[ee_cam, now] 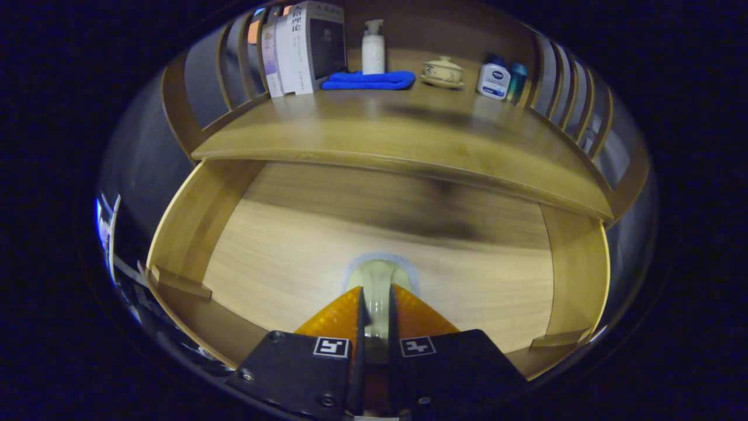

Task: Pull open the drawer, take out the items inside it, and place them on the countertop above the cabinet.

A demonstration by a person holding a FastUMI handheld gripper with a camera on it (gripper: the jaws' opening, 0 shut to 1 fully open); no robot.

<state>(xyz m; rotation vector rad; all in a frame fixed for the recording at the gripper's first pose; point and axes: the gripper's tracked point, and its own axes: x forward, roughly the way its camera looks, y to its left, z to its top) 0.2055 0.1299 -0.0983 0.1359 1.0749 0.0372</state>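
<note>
The drawer (374, 245) stands pulled open beneath the tabletop (397, 131), its floor otherwise bare. The tongs (377, 307) are closed on a small pale cup-like item (378, 280), pinched narrowly between both fingers and seeming to hang over the drawer floor, likely so it can clear the drawer's front. Along the tabletop's back, from 11 to 1 o'clock, stand books (301, 49), a blue cloth (368, 80), a pump bottle (373, 49), a lidded bowl (443, 71) and two small bottles (501, 79); the front stays free for setting the item down.
</note>
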